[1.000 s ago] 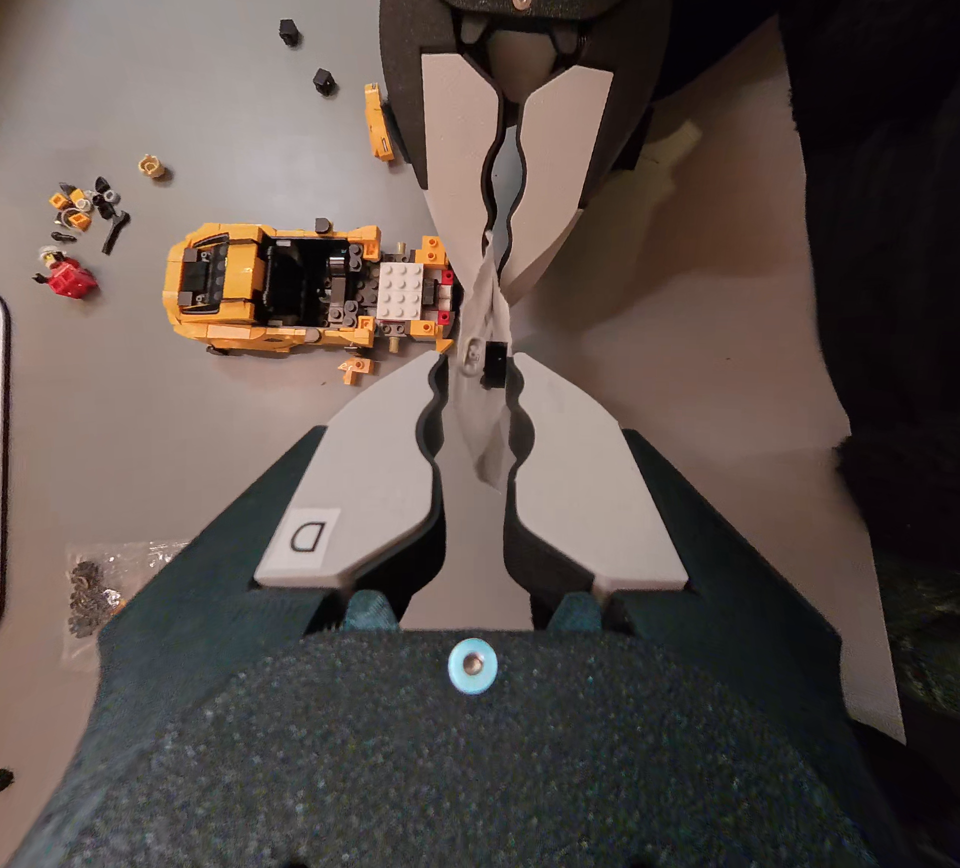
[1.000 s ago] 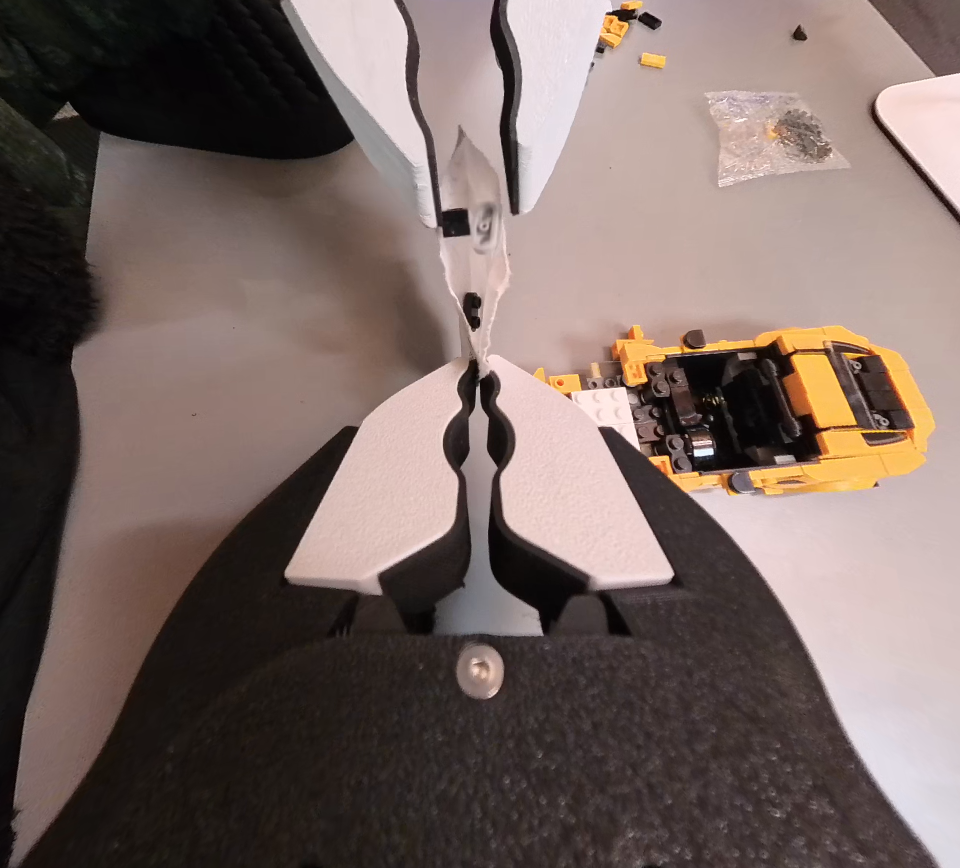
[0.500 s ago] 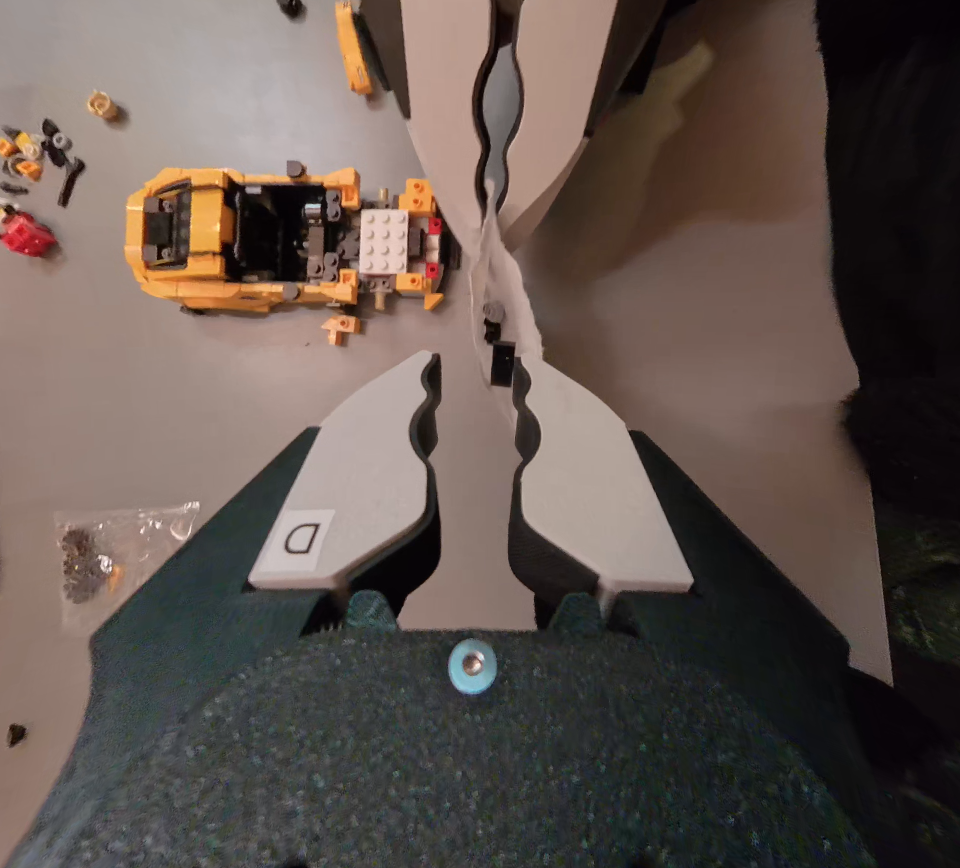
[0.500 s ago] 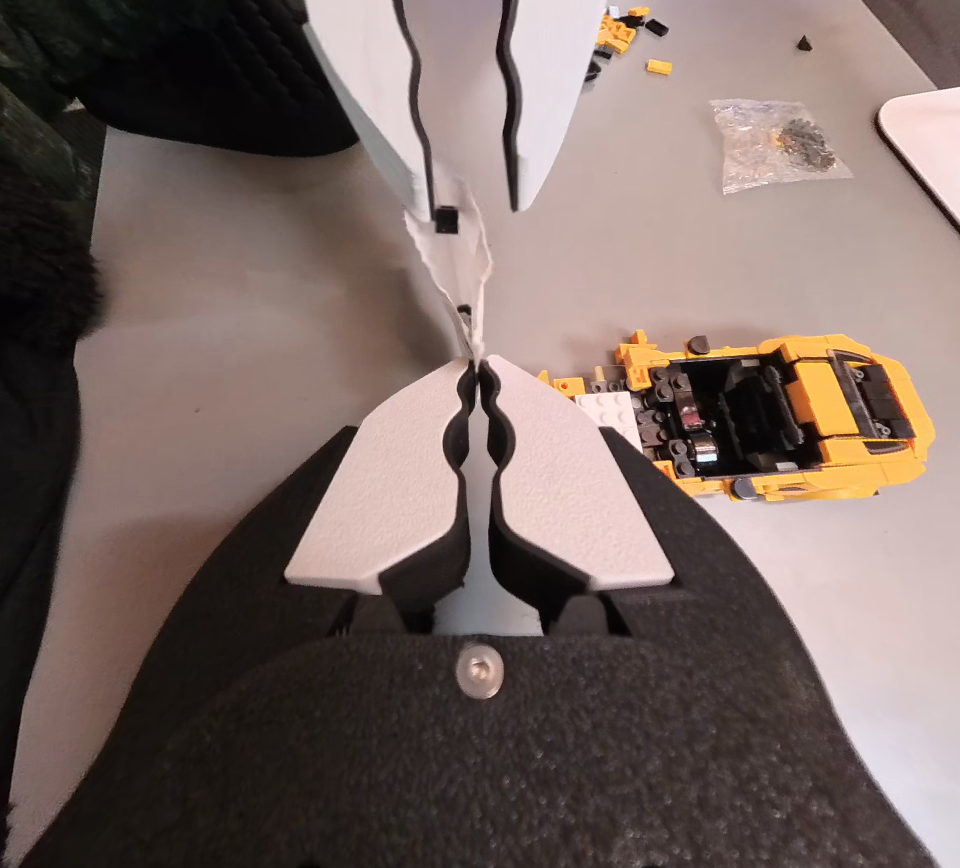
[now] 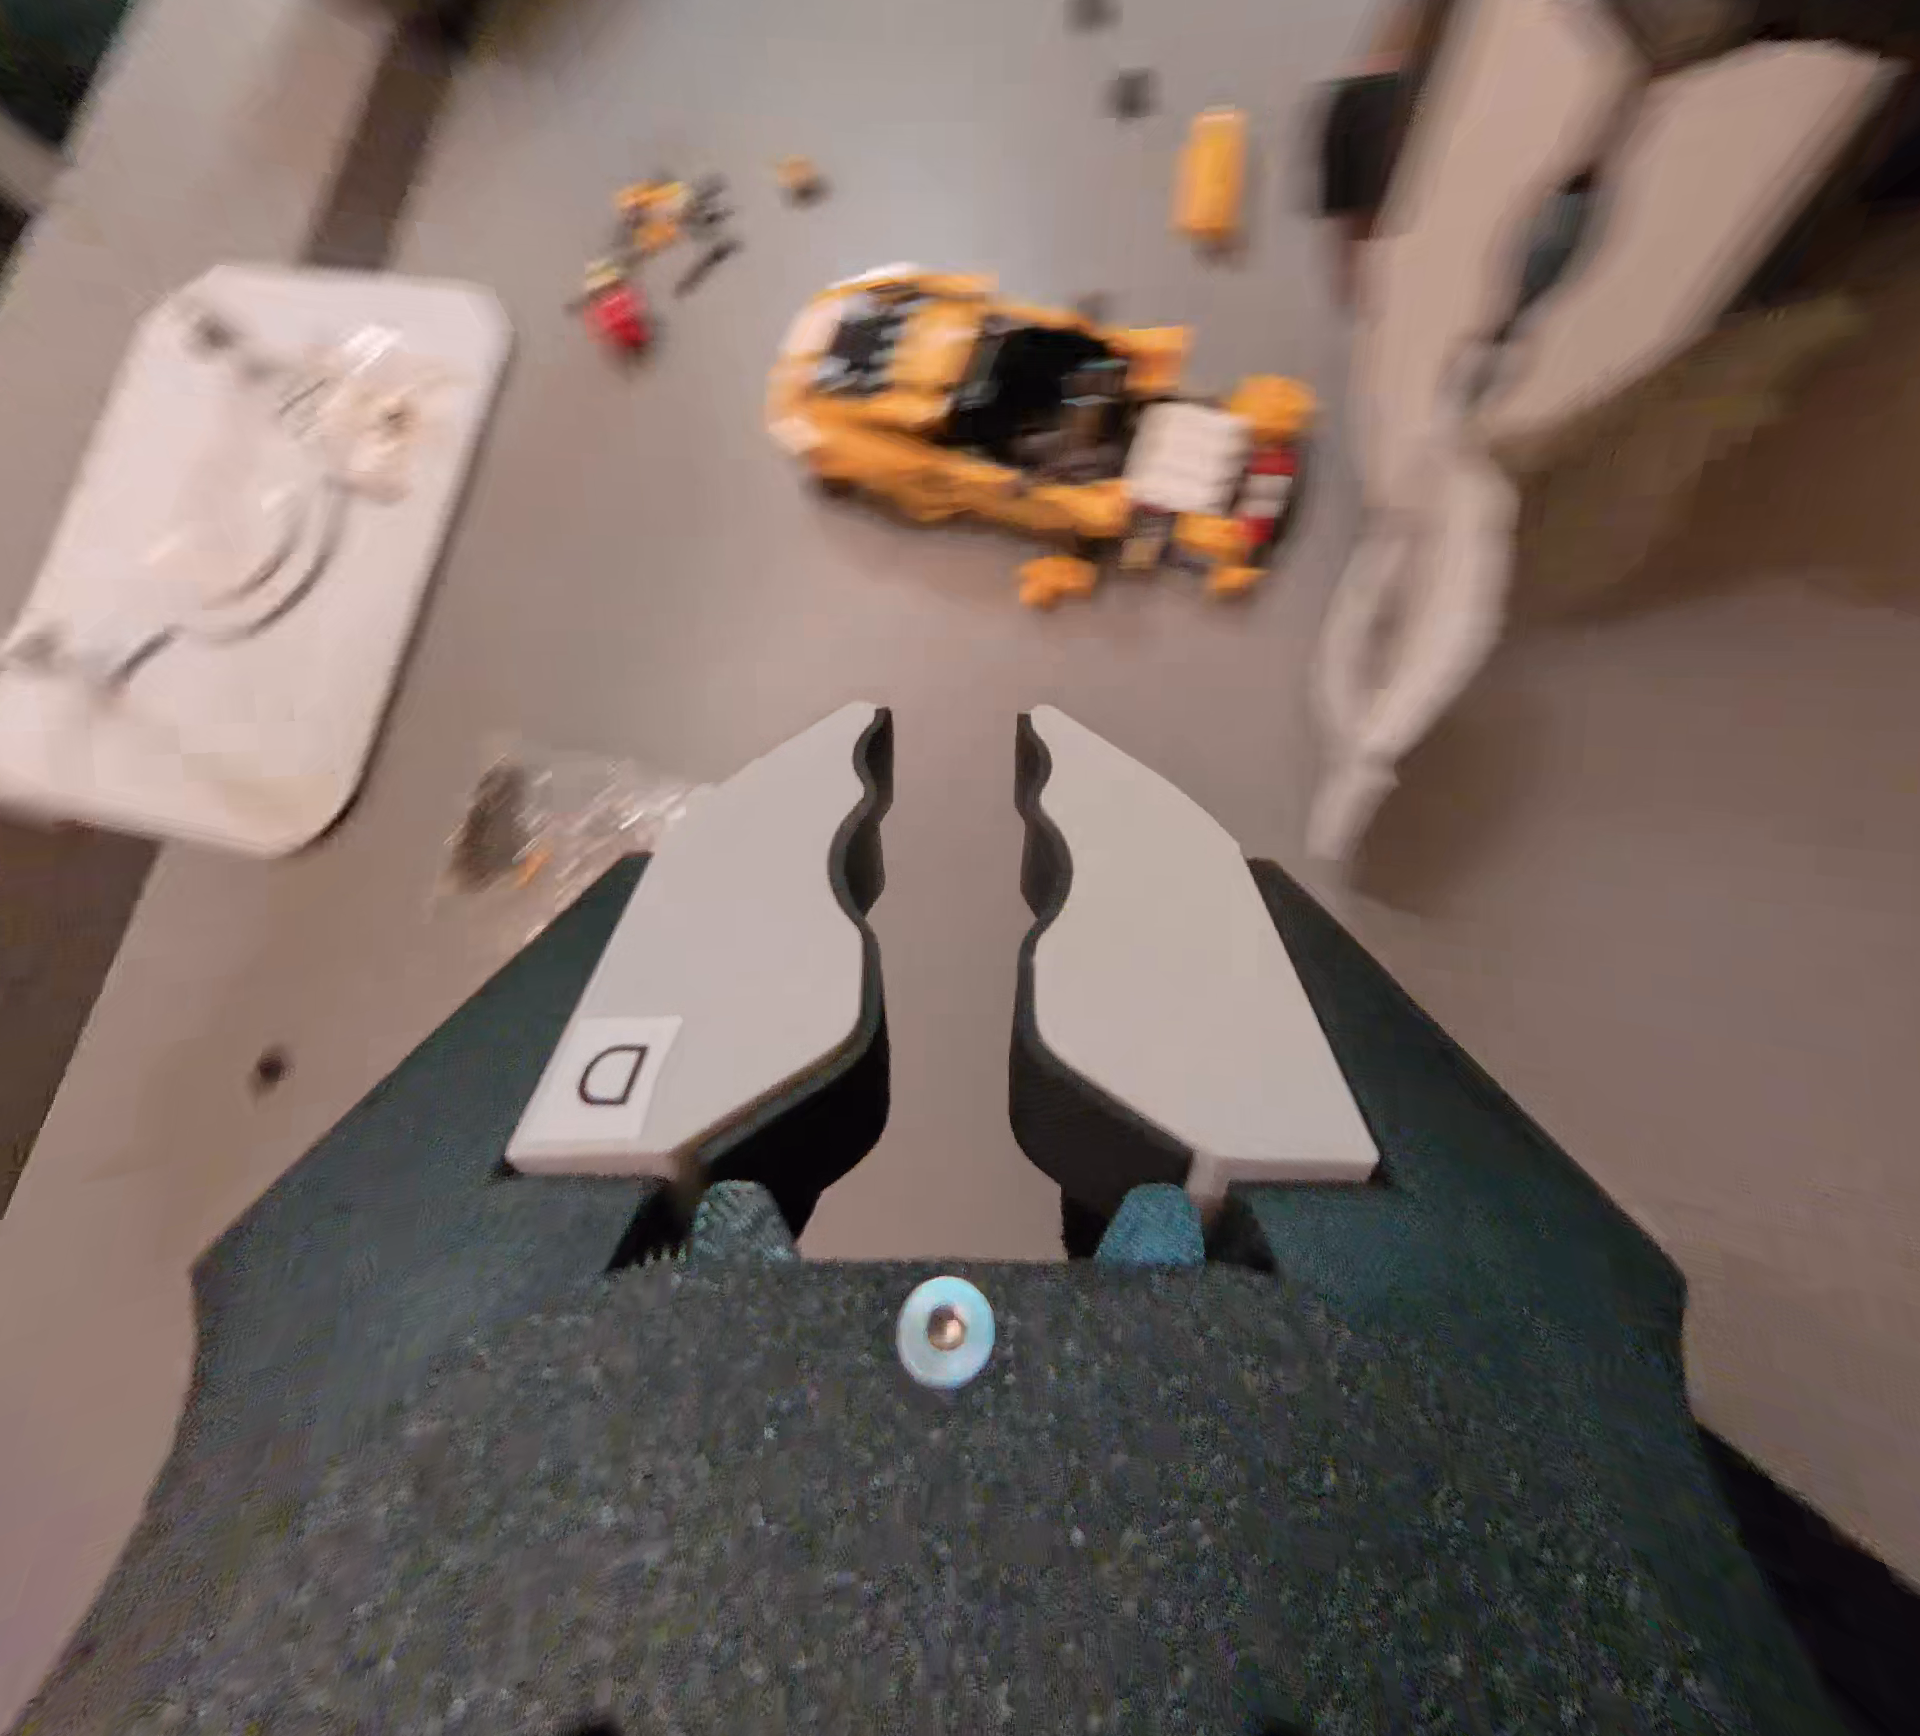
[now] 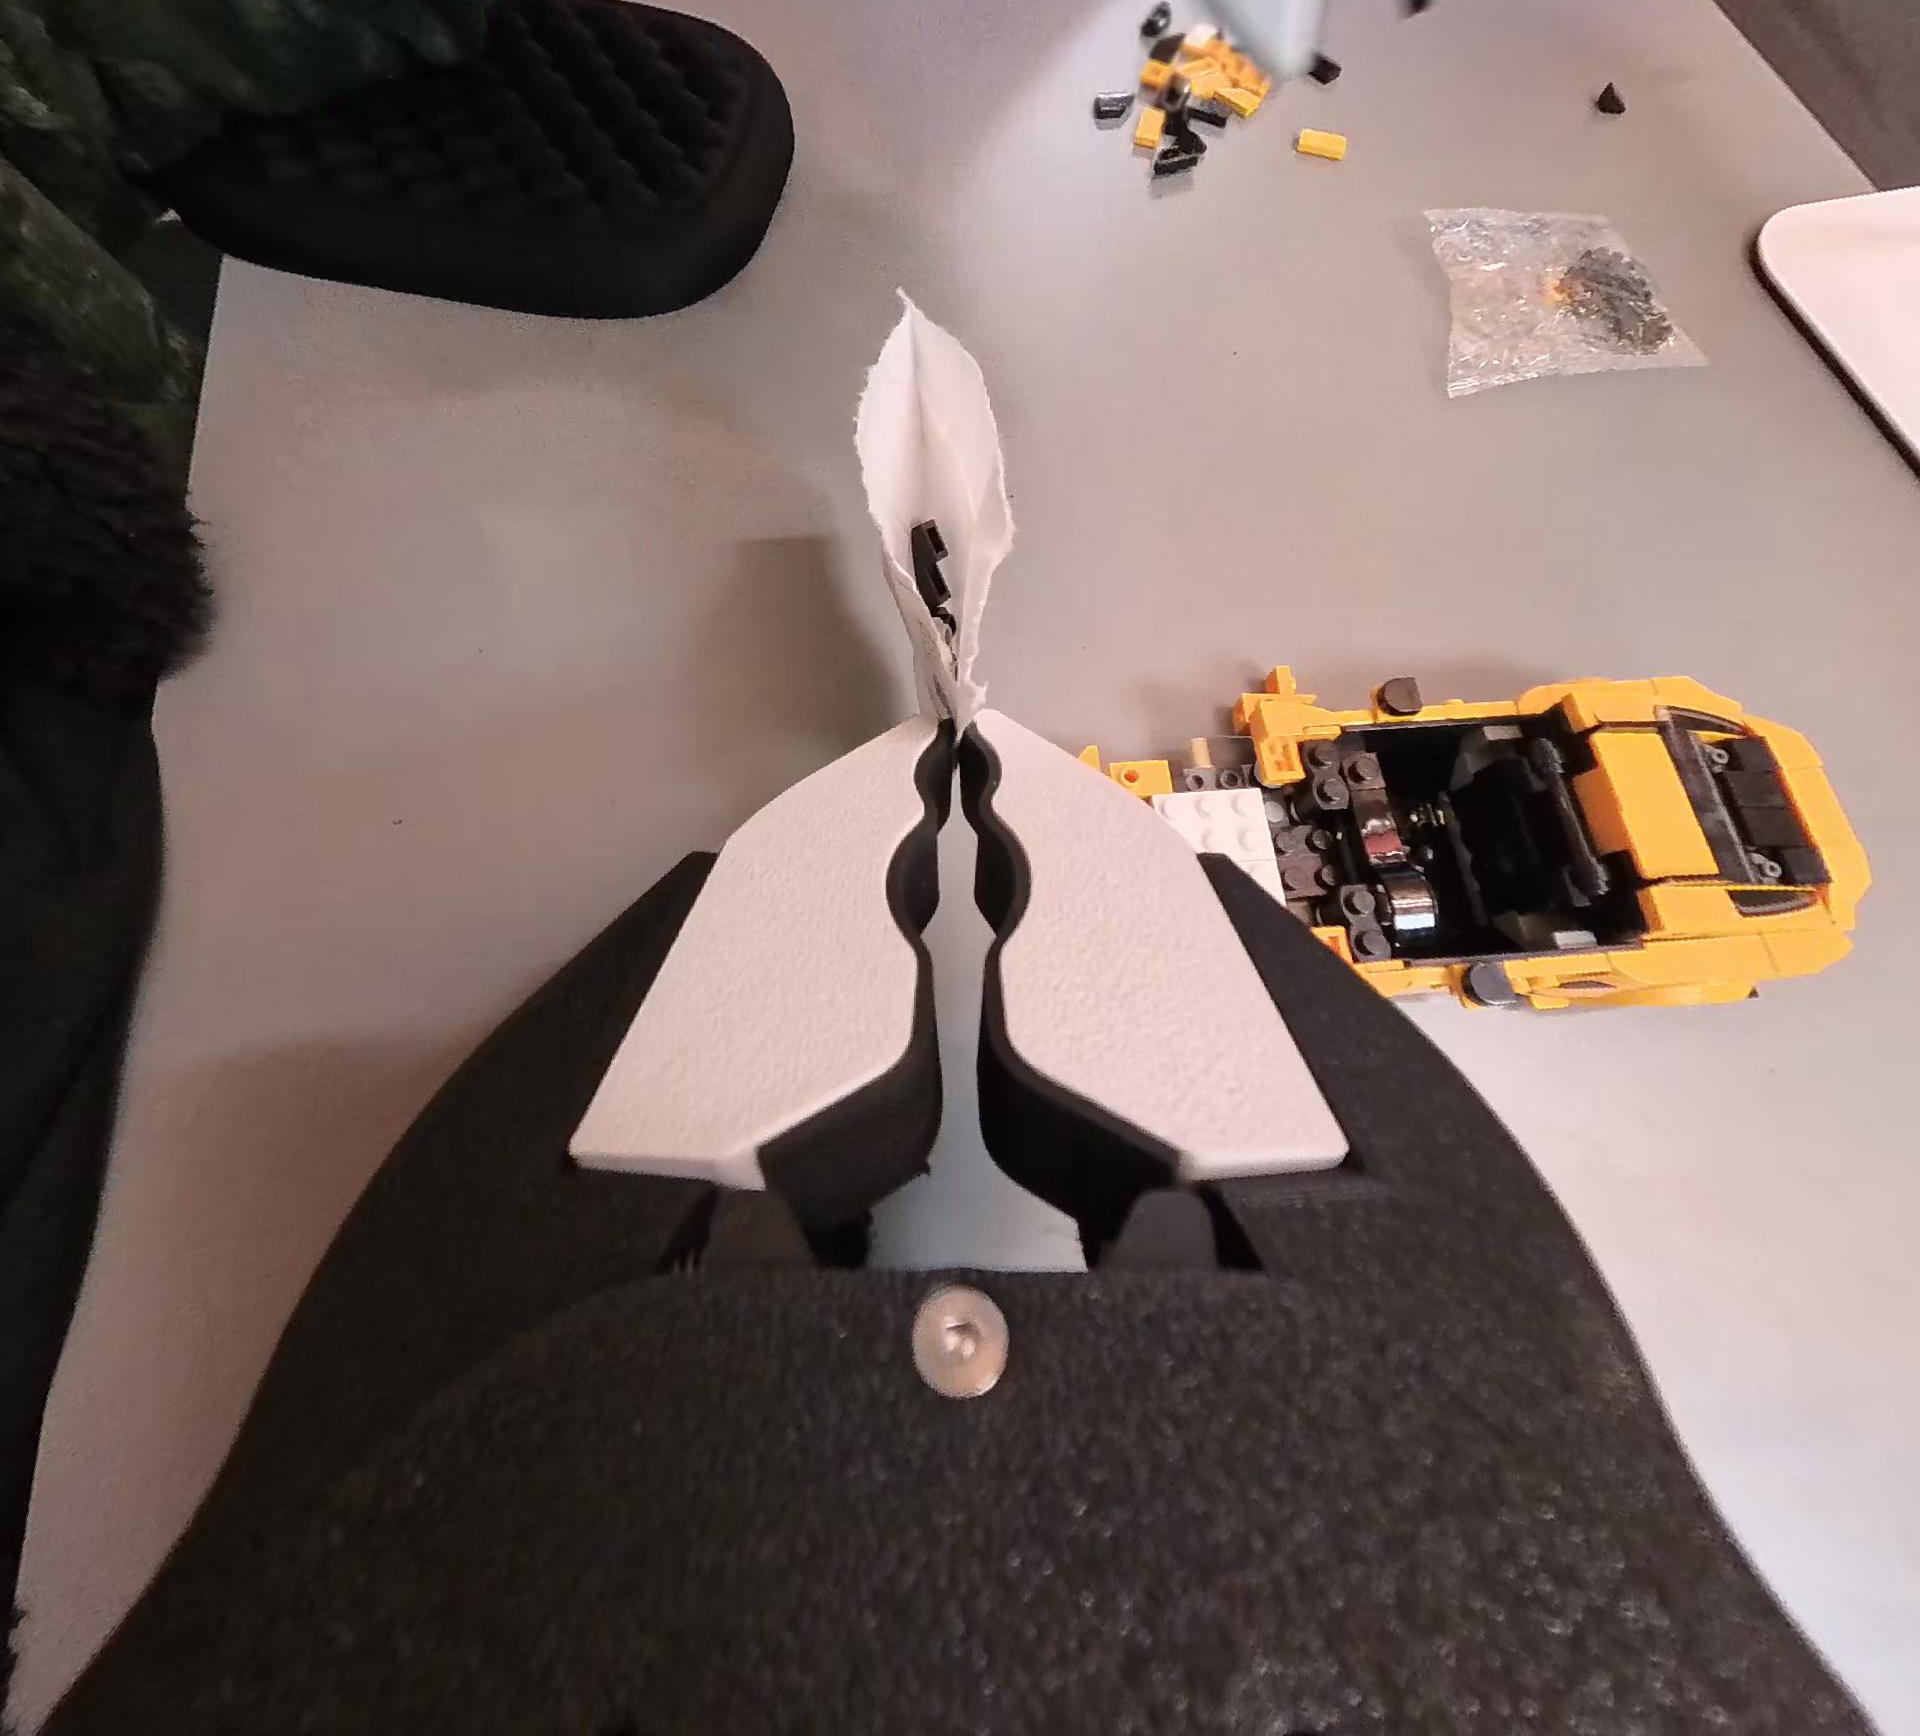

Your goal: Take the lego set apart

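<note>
White paper pouch [image 6: 935,481], torn-edged, pinched by its lower end between the closed fingertips of the right gripper [image 6: 958,730]; held mouth-up over the grey table [image 6: 520,647], presumably so the small black pieces [image 6: 928,556] lodged inside stay put.

Left gripper [image 5: 953,730]: jaws apart, empty, clear of the pouch; view heavily motion-blurred.

Yellow lego car [image 6: 1507,845]: on the table just right of the right gripper, partly stripped, roof off, black interior and a white plate [image 6: 1216,819] exposed. Judged roughly midway through dismantling.

Loose yellow and black pieces [image 6: 1195,97]: clustered at the far side, well apart from the car, likely a discard pile.

Clear bag [image 6: 1558,294] of small dark parts: flat on the table, near a white tray [image 5: 239,543] at the edge.

Tray contents: too blurred to tell.

Black pad [image 6: 499,159]: far left, unused.

Risk noted: pouch tipping and spilling its pieces if the pinch loosens.
</note>
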`<move>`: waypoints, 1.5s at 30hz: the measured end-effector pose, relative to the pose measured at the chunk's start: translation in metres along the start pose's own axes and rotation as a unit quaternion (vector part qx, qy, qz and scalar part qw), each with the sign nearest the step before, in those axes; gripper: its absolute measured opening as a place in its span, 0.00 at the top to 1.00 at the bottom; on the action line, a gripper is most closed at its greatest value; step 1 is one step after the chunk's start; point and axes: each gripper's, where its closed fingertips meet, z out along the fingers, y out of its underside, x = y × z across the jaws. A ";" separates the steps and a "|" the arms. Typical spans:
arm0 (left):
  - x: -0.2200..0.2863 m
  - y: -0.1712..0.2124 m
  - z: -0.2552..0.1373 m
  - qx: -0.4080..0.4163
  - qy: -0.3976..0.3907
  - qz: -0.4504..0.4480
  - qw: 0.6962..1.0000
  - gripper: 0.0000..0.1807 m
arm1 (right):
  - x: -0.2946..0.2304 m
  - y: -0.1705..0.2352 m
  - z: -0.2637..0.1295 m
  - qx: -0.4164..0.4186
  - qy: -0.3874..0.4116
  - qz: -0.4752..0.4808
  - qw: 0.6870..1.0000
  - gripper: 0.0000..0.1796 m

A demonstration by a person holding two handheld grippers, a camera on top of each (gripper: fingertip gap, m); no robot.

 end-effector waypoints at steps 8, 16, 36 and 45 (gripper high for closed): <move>-0.107 0.122 0.042 -0.116 -0.120 -0.192 0.967 0.80 | 0.000 -0.002 -0.002 0.005 0.002 -0.002 1.000 1.00; -0.126 0.097 0.068 -0.068 -0.108 -0.222 0.967 0.98 | 0.001 -0.002 -0.003 0.007 -0.001 0.001 1.000 1.00; -0.140 0.095 0.081 -0.050 -0.099 -0.227 0.968 0.88 | 0.002 -0.002 -0.004 0.007 0.001 0.002 1.000 1.00; -0.117 0.078 0.068 -0.027 -0.053 -0.211 0.976 0.96 | 0.004 -0.003 -0.006 0.010 0.007 0.001 1.000 1.00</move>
